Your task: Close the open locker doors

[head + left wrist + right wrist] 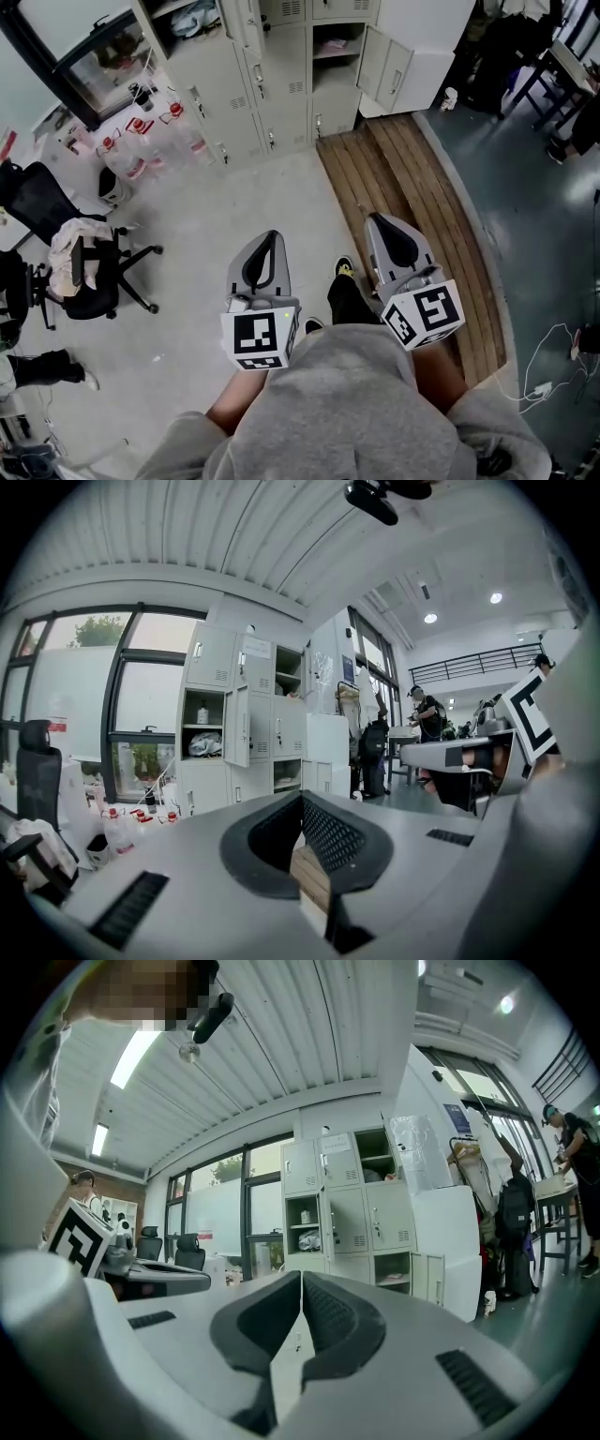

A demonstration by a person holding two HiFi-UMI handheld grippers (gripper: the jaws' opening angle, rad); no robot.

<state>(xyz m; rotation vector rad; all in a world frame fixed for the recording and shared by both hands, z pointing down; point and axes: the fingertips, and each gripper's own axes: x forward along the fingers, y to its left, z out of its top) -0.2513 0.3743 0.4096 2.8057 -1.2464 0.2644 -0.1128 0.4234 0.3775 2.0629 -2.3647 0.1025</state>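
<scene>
The left tool (272, 234) and right tool (380, 217) were both pinched shut on nothing, well short of the lockers (281, 84) across the floor (234, 216). The open door (386, 64) at the bank's lower right might have rebounded from a hard shove, and narrow tips could have skidded off its face.

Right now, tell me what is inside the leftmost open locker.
A bottle stands on the upper shelf, a crumpled bundle lies below. The dim back corners cannot be made out.
</scene>
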